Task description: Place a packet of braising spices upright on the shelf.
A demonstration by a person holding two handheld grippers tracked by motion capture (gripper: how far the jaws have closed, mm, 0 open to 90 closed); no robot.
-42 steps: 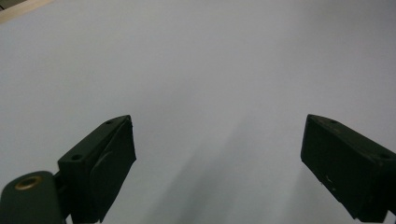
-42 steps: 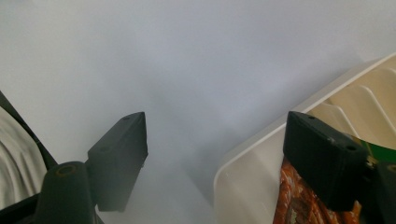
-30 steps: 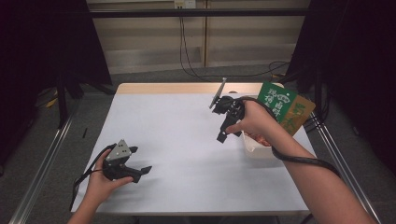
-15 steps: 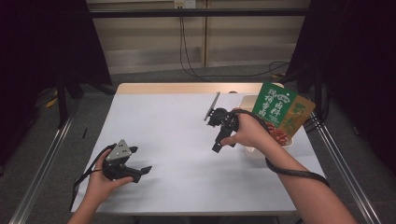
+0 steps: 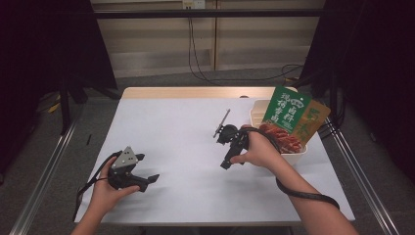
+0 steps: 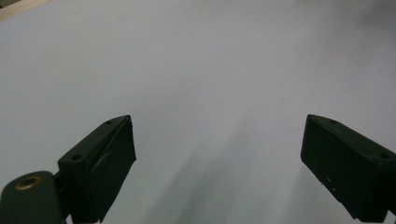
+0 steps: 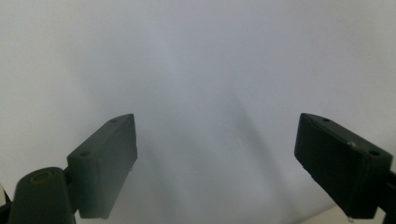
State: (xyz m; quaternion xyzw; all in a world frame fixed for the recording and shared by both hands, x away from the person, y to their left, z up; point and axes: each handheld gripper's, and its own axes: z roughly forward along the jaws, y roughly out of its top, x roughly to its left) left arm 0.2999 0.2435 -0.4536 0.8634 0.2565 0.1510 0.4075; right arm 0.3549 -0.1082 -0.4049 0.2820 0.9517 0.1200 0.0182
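My left gripper (image 5: pixel 146 170) rests low on the white table (image 5: pixel 181 122) near its front left, held in a hand. In the left gripper view its jaws stand wide apart, and the left gripper (image 6: pixel 219 161) has only bare table between them. My right gripper (image 5: pixel 225 157) is held just above the middle of the table, pointing down and toward the front. The right gripper (image 7: pixel 217 163) is open too and holds nothing. A green and orange snack bag (image 5: pixel 292 117) stands in a white tray (image 5: pixel 293 156) just right of the right hand.
The tray with the bag sits near the table's right edge. A wooden strip (image 5: pixel 195 92) runs along the far edge. Metal rails (image 5: pixel 44 171) flank the table on both sides, and cables (image 5: pixel 195 54) hang behind it.
My right gripper has moved left and toward the front, away from the tray and bag. The left gripper has stayed put.
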